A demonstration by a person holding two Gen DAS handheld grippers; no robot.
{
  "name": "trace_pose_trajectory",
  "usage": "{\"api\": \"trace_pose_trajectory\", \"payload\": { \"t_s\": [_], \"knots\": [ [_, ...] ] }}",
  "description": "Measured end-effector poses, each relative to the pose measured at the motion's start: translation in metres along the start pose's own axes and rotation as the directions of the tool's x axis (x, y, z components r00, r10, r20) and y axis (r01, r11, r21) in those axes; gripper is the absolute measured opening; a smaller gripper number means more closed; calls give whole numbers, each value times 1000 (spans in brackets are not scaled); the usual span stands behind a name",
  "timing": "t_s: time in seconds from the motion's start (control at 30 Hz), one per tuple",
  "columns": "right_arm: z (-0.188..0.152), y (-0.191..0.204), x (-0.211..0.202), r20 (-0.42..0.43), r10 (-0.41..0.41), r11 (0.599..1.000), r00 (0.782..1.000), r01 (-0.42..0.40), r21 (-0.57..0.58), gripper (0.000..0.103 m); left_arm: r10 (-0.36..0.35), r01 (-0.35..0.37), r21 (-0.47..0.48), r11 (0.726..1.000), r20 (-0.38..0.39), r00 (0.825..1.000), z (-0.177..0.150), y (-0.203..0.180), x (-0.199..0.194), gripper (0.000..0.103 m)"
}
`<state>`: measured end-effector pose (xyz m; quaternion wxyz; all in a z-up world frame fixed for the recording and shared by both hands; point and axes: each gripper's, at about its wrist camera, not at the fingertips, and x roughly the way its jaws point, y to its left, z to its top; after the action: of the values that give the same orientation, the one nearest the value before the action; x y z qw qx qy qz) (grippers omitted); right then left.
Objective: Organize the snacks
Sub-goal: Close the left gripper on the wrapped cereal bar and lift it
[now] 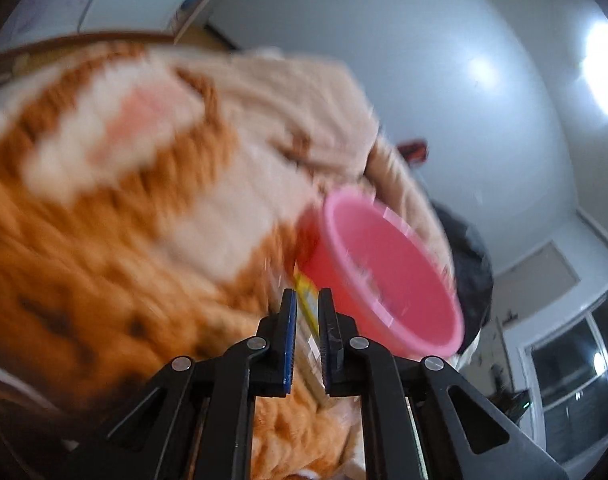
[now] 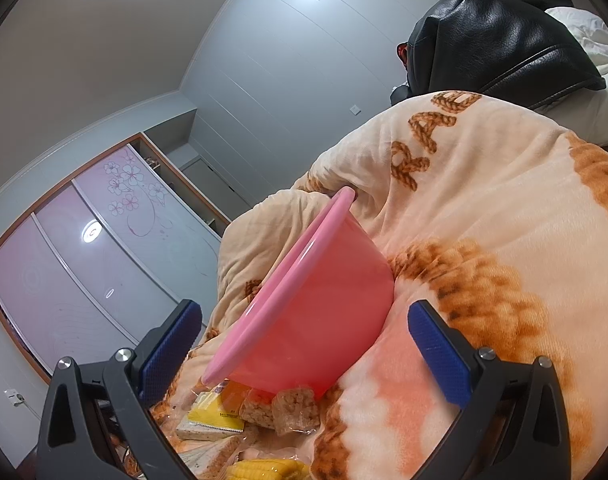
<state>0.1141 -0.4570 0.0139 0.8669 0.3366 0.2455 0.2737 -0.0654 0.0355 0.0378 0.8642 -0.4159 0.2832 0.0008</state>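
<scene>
Pinching a yellow-printed snack packet (image 1: 307, 300) between nearly closed pads, the left gripper (image 1: 308, 304) sits just in front of the pink basin (image 1: 388, 276); view motion-blurred. Right gripper (image 2: 304, 340) spread wide, nothing between its pads, pointed at the basin's (image 2: 316, 312) outer wall. Basin tilted on its side on the orange-and-cream blanket (image 2: 484, 220). At its lower edge: two wrapped puffed-grain bars (image 2: 280, 408), a yellow packet (image 2: 216, 414), corn cobs (image 2: 268, 470). Black jacket (image 2: 492, 36) lies beyond the blanket.
</scene>
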Motion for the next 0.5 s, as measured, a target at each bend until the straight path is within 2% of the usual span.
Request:
{"api": "trace_pose_trajectory", "payload": {
  "t_s": [0.07, 0.17, 0.33, 0.43, 0.5],
  "knots": [
    [-1, 0, 1, -1, -2, 1000, 1000, 2, 0, 103, -29, 30, -33, 999, 23, 999, 9, 0, -12, 6],
    [-2, 0, 1, -1, -5, 1000, 1000, 5, -1, 103, -64, 63, -41, 997, -24, 998, 10, -2, -5, 6],
    [-3, 1, 0, 0, -8, 1000, 1000, 8, 0, 103, -35, 41, 32, 999, -169, 985, -22, -14, 36, 6],
    [-3, 1, 0, 0, -8, 1000, 1000, 8, 0, 103, 8, 7, 76, 997, -204, 979, -35, -19, 50, 6],
    [-3, 1, 0, 0, -8, 1000, 1000, 8, 0, 103, 6, 9, 67, 998, -222, 975, -33, -19, 56, 7]
  ]
}}
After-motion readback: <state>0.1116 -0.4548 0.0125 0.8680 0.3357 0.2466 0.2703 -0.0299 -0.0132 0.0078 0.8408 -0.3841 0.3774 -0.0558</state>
